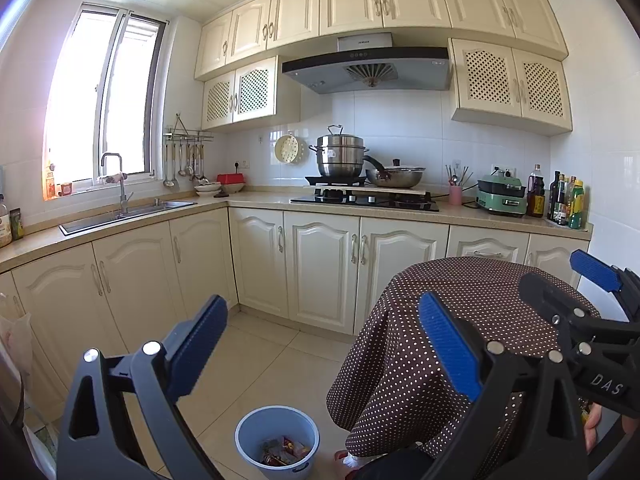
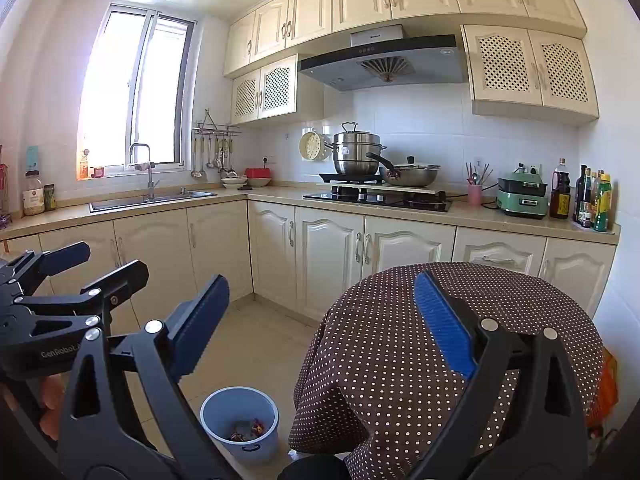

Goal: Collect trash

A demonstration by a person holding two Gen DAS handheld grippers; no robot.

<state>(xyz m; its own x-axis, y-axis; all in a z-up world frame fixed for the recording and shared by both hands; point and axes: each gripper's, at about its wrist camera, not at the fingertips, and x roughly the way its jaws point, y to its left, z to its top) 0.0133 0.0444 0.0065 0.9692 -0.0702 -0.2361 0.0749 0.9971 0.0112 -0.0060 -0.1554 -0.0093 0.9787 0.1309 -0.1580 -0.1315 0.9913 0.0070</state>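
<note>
A light blue bin (image 1: 277, 438) stands on the tiled floor, left of a small round table with a brown polka-dot cloth (image 1: 452, 312). Colourful wrappers (image 1: 282, 453) lie in the bottom of the bin. The bin also shows in the right wrist view (image 2: 239, 420), with the wrappers (image 2: 247, 431) inside. My left gripper (image 1: 324, 344) is open and empty, held high above the bin and the table edge. My right gripper (image 2: 322, 320) is open and empty, at a similar height. Each gripper shows at the edge of the other's view.
Cream base cabinets (image 1: 320, 264) run along the back and left under a counter with a sink (image 1: 128, 212), a stove with pots (image 1: 360, 192) and bottles (image 1: 566, 200). An orange bag (image 2: 606, 384) sits right of the table. A plastic bag (image 1: 16, 340) hangs at the left.
</note>
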